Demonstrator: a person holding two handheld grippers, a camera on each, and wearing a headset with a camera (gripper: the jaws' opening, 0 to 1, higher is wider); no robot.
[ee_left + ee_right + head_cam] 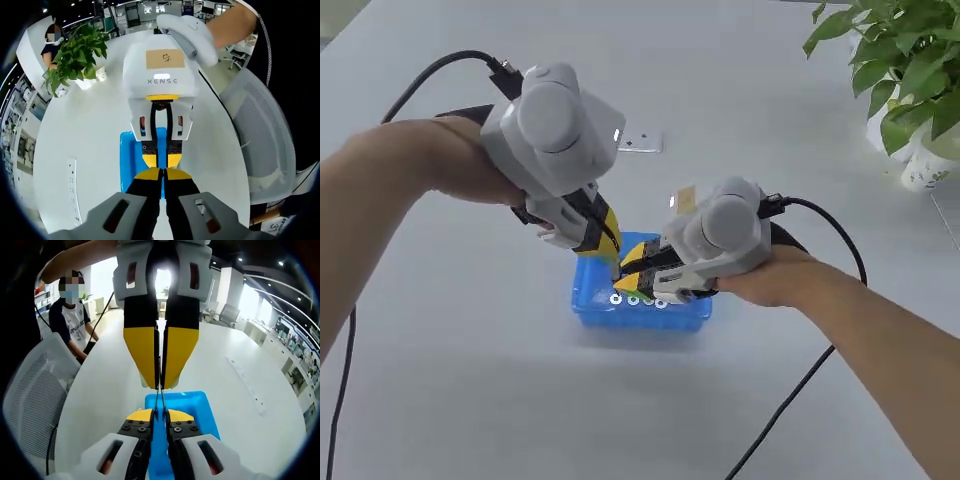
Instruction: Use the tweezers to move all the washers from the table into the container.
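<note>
A blue container (588, 310) stands on the white table, and several washers (638, 300) lie inside it. My left gripper (613, 262) comes down from the upper left. My right gripper (626, 272) reaches in from the right, tip to tip with it above the container. In the right gripper view thin tweezers (159, 401) run from my right gripper (160, 415) up into the yellow jaws of my left gripper (160, 385), over the container (200, 410). Both pairs of jaws are pressed together on the tweezers. In the left gripper view my left gripper (162, 173) meets the right gripper (162, 160) over the container (127, 150).
A potted plant (905, 70) stands at the table's far right corner. A flat white socket plate (640, 142) lies behind the grippers. Black cables trail from both grippers. A white mesh chair (35, 385) and a seated person (75, 315) are beside the table.
</note>
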